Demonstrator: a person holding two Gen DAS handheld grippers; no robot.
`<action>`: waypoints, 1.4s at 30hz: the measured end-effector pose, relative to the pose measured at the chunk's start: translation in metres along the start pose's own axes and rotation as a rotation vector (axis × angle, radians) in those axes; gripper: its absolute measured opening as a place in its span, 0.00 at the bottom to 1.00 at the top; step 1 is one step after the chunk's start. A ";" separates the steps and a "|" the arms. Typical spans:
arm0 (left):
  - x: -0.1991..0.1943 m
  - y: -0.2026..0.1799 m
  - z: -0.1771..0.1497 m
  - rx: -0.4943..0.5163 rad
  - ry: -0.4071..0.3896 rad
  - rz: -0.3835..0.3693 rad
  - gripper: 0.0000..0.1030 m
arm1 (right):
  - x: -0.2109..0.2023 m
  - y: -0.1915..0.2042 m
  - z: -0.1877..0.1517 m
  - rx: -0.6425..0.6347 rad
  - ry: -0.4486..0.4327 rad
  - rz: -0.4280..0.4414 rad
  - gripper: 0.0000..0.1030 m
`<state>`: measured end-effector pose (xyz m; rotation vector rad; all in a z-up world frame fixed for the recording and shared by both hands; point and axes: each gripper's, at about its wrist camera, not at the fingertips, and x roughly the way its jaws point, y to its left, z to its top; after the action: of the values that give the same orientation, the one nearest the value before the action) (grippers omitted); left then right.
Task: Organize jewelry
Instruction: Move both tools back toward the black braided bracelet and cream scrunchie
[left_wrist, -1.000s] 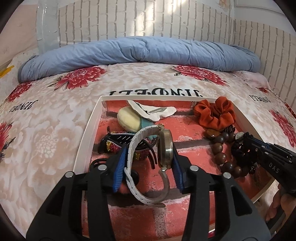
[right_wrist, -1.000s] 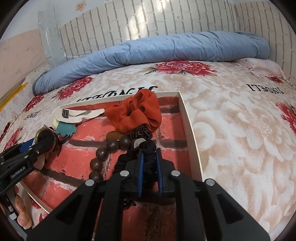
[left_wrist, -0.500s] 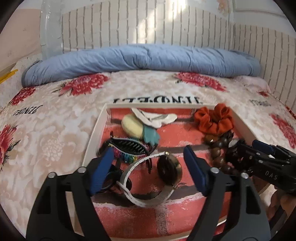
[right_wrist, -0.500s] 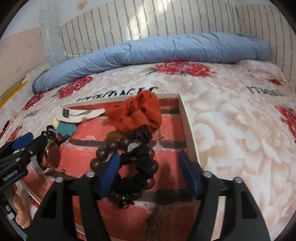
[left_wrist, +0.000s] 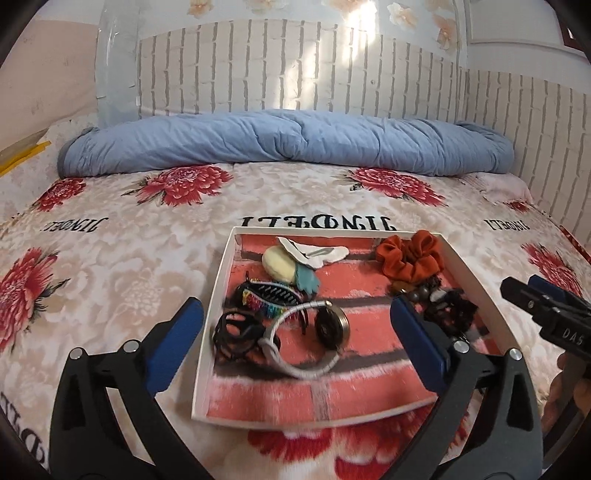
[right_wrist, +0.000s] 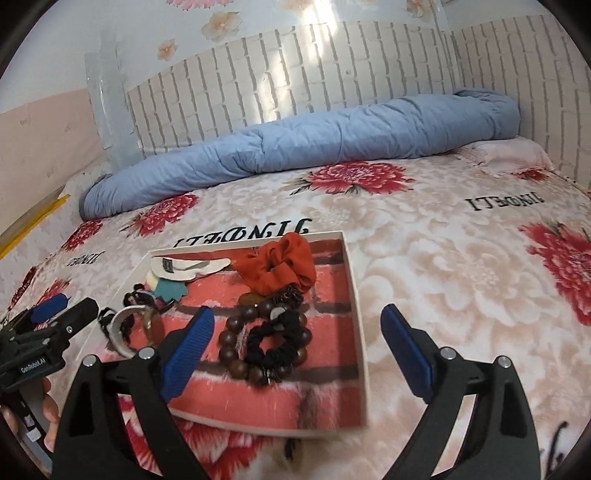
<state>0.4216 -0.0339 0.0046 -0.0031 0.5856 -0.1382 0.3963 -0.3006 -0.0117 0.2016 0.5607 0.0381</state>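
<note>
A white tray (left_wrist: 218, 295) with a red brick-print floor lies on the bed. In it are a white-strap watch (left_wrist: 325, 328), a black hair clip (left_wrist: 273, 295), a black cord (left_wrist: 232, 332), an orange scrunchie (left_wrist: 410, 258), a wooden bead bracelet (right_wrist: 236, 343) and a black scrunchie (right_wrist: 277, 339). My left gripper (left_wrist: 295, 347) is wide open and empty, above the tray's near side. My right gripper (right_wrist: 295, 350) is wide open and empty, above the tray's right near corner.
A flowered blanket (left_wrist: 110, 258) covers the bed. A rolled blue quilt (left_wrist: 288, 144) lies along the brick-pattern headboard (left_wrist: 295, 74). A cream pad (left_wrist: 277, 262) and a white paper piece (left_wrist: 317, 254) lie at the tray's far end.
Both grippers opened and pulled back and up. The left let go of the watch, the right let go of the black scrunchie; both items now lie in the tray.
</note>
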 end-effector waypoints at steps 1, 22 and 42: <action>-0.009 -0.001 -0.001 0.001 -0.002 0.006 0.95 | -0.007 -0.001 -0.001 -0.007 0.001 -0.008 0.87; -0.169 -0.001 -0.071 0.008 0.009 0.087 0.95 | -0.162 -0.056 -0.088 -0.005 0.011 -0.133 0.87; -0.143 -0.010 -0.140 -0.025 0.153 0.032 0.95 | -0.145 -0.077 -0.121 -0.012 0.096 -0.189 0.87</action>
<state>0.2253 -0.0196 -0.0326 -0.0078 0.7395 -0.1002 0.2079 -0.3672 -0.0510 0.1344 0.6726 -0.1332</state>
